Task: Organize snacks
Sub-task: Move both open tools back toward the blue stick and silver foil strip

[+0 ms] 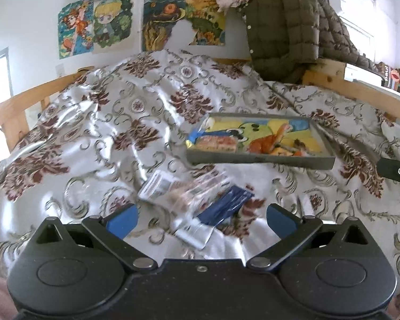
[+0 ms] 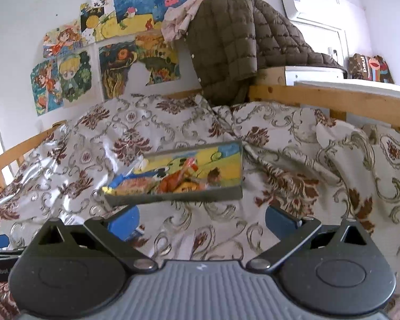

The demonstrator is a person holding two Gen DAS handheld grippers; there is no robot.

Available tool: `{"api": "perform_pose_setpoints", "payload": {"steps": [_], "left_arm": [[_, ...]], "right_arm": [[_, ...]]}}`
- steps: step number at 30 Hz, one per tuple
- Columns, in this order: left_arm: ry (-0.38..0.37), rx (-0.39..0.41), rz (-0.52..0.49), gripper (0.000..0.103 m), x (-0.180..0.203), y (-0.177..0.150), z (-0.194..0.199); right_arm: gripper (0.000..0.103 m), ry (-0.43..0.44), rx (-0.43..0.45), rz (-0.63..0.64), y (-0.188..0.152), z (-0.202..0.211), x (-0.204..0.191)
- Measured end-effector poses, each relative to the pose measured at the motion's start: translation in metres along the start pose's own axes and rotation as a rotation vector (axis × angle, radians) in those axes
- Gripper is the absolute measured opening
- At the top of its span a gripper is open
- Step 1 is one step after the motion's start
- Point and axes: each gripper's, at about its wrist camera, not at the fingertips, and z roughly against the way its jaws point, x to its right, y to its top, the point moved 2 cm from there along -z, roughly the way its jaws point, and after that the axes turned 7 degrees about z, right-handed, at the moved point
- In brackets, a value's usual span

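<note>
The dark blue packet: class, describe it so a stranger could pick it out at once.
Find the bed's floral bedspread, then the grey tray with a cartoon picture. Nearer than the tray, loose packets lie together; the dark blue packet is the only solid, opaque one, beside clear wrappers.

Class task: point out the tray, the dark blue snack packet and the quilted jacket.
tray (image 1: 261, 159), left wrist view, front wall.
dark blue snack packet (image 1: 226, 207), left wrist view, packet middle.
quilted jacket (image 2: 226, 40), right wrist view, hanging front.

One tray (image 1: 258, 161), two loose snack packets (image 1: 189, 197).
</note>
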Motion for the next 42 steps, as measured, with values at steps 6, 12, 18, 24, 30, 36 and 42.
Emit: {"api": "perform_pose_setpoints", "payload": {"steps": [6,12,18,24,30,36,42], "left_arm": [[0.008,-0.059,0.034,0.102,-0.012,-0.014,0.012],[0.014,-0.082,0.043,0.102,-0.013,-0.021,0.018],[0.030,-0.087,0.029,0.102,-0.011,-0.022,0.019],[0.027,-0.087,0.038,0.102,-0.012,-0.023,0.019],[0.026,-0.078,0.046,0.102,-0.013,-0.021,0.020],[0.019,-0.075,0.063,0.102,-0.013,-0.019,0.019],[-0.026,-0.125,0.093,0.102,-0.011,-0.013,0.010]], "right_arm": [[0.103,-0.059,-0.099,0.031,-0.012,0.005,-0.011],[0.103,-0.075,-0.190,0.028,-0.022,0.004,-0.016],[0.103,-0.049,-0.224,0.087,-0.029,0.004,-0.027],[0.103,-0.031,-0.218,0.139,-0.029,0.006,-0.038],[0.103,-0.026,-0.222,0.129,-0.029,0.004,-0.037],[0.103,-0.010,-0.212,0.130,-0.029,0.004,-0.038],[0.103,-0.003,-0.215,0.126,-0.029,0.002,-0.038]]}}
